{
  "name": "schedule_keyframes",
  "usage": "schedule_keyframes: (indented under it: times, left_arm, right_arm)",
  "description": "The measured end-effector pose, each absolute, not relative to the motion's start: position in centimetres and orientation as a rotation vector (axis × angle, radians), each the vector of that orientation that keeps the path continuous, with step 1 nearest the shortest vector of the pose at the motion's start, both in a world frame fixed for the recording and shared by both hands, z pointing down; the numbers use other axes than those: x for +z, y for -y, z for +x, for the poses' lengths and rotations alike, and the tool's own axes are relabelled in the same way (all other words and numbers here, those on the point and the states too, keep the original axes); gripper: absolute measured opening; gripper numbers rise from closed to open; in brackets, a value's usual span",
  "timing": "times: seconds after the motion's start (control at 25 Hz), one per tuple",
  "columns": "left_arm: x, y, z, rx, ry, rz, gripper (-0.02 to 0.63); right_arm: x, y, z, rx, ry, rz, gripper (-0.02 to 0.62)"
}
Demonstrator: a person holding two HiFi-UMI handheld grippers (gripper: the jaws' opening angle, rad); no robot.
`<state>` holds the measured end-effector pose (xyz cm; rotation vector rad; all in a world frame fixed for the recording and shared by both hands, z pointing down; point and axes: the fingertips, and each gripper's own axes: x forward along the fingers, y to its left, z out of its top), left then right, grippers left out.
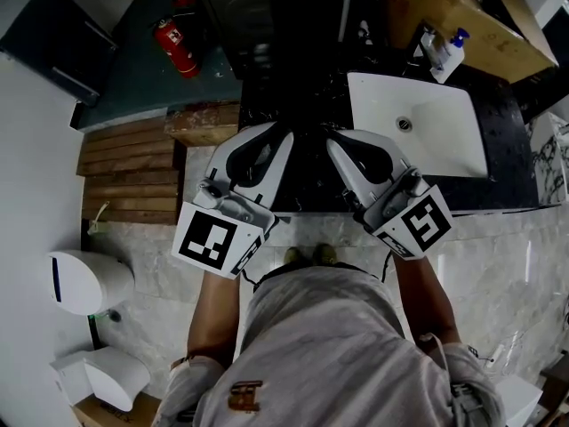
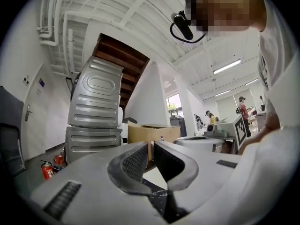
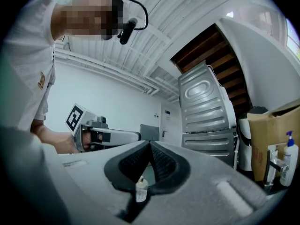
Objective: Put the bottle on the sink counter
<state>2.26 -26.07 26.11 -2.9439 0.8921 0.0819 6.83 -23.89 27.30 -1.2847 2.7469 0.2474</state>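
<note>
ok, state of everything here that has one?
left gripper: jaws closing, nothing between
right gripper: shut, gripping nothing
small clear bottle: upright, seen through the right jaws' hollow, ungripped
white pump bottle with a blue top: upright on the black counter
red fire extinguisher: upright

The fire extinguisher [image 1: 176, 45] is red, the sink [image 1: 444, 140] white, the counter [image 1: 508, 149] black and speckled.

A small clear glass bottle with a pale cap [image 3: 141, 190] is shown standing upright, low in the right gripper view. The surface beneath it cannot be made out. A black speckled stone sink counter [image 1: 307, 181] is seen from above. A white rectangular basin [image 1: 444, 140] with a round drain at its middle is set towards the counter's right end.
</note>
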Motion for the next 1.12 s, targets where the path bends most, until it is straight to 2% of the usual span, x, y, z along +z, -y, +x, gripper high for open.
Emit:
schedule_keyframes:
  times: [0.12, 1.12]
  left_arm:
    - [25.9, 25.5, 2.8, 0.097, -0.872, -2.948, 0.002]
    - [26.8, 24.5, 4.7, 0.078, -0.791, -3.006, 0.002]
  right_arm:
    - [27.2, 23.4, 6.7, 0.255, -2.742, -1.290, 0.001]
    - [27.5, 22.7, 6.7, 0.286, -2.760, -1.336, 0.000]
